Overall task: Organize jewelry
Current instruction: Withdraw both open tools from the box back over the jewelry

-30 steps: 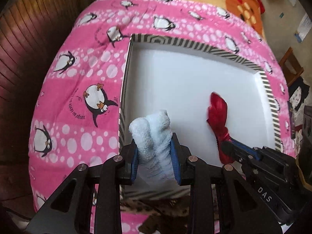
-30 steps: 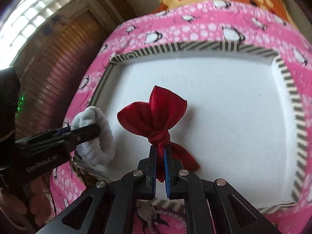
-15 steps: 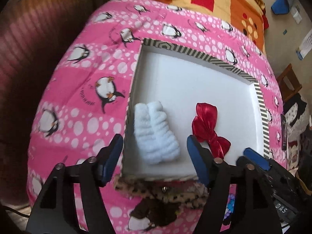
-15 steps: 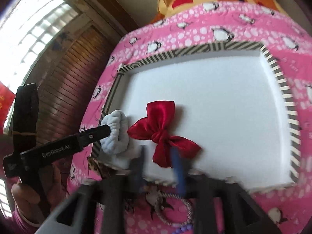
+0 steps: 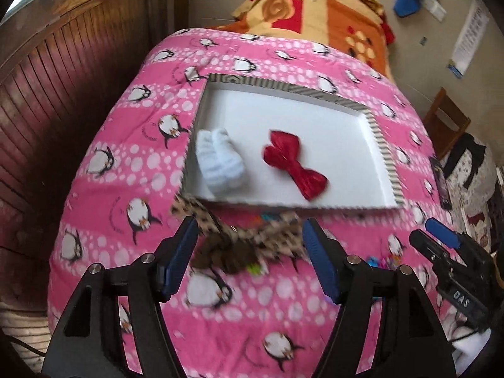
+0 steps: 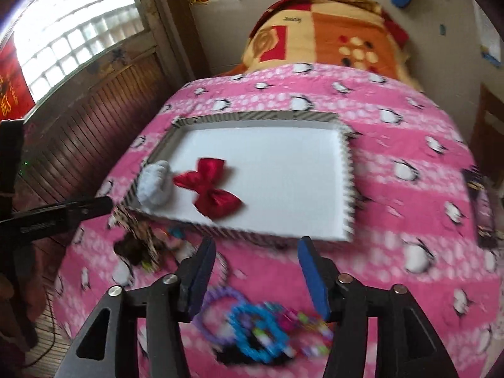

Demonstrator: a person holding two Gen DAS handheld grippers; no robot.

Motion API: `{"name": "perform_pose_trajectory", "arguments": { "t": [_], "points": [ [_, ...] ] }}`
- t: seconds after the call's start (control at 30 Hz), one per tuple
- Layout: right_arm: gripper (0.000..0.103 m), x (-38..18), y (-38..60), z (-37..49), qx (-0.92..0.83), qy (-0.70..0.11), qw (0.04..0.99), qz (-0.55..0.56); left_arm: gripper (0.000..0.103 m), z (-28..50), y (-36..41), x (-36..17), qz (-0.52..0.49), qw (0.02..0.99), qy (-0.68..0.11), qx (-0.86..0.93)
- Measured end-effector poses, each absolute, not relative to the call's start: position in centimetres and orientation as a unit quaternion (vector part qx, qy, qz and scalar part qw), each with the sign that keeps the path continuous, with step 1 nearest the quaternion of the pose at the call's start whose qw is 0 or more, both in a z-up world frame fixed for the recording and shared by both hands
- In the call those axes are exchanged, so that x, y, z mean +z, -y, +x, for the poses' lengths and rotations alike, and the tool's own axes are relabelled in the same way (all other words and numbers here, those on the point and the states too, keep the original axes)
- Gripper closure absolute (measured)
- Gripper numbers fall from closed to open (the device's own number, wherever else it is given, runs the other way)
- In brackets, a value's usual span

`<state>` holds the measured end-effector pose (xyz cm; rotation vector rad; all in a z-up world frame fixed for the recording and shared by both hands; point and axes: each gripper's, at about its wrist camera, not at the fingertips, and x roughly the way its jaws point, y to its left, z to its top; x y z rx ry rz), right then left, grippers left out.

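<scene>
A white tray with a striped rim (image 5: pixel 381 145) lies on the pink penguin blanket. In it rest a pale blue scrunchie (image 5: pixel 220 163) at the near left and a red satin bow (image 5: pixel 293 163) beside it. My left gripper (image 5: pixel 249 223) hangs open above the blanket in front of the tray, over a leopard-print hair bow (image 5: pixel 239 242). Nothing is between its pads. The jaws of my right gripper (image 6: pixel 255 242) are opening and hold nothing. Blurred colourful bead bracelets (image 6: pixel 252 324) lie on the blanket below them. The right wrist view also shows the scrunchie (image 6: pixel 154 186) and the red bow (image 6: pixel 211 192).
The pink blanket (image 5: pixel 132 170) drops off at the left toward a dark wood-panelled wall (image 5: pixel 47 88). An orange and yellow blanket (image 5: pixel 315 12) lies behind the tray. A wooden chair (image 5: pixel 447 119) stands at the right. The left gripper's finger (image 6: pixel 78 209) reaches in beside the tray.
The left gripper let go of the scrunchie and the right let go of the red bow. Both opened and drew back and upward from the tray, where both items now lie.
</scene>
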<state>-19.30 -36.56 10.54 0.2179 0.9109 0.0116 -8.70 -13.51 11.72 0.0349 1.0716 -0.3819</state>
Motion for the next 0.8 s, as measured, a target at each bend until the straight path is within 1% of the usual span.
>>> {"name": "perform_pose_trajectory", "arguments": {
  "t": [0.2, 0.43, 0.8],
  "points": [
    [0.046, 8.7, 38.9, -24.0, -0.022, -0.461, 0.879, 0.119, 0.034, -12.5, 14.3, 10.8, 0.027, 0.836, -0.511, -0.197],
    [0.046, 7.5, 41.6, -28.1, -0.045, -0.470, 0.870, 0.145, 0.034, -15.1, 15.8, 9.2, 0.029, 0.818, -0.535, -0.207],
    [0.046, 7.1, 43.0, -30.6, -0.050, -0.476, 0.865, 0.154, 0.034, -17.2, 17.7, 10.7, 0.043, 0.821, -0.521, -0.228]
  ]
}}
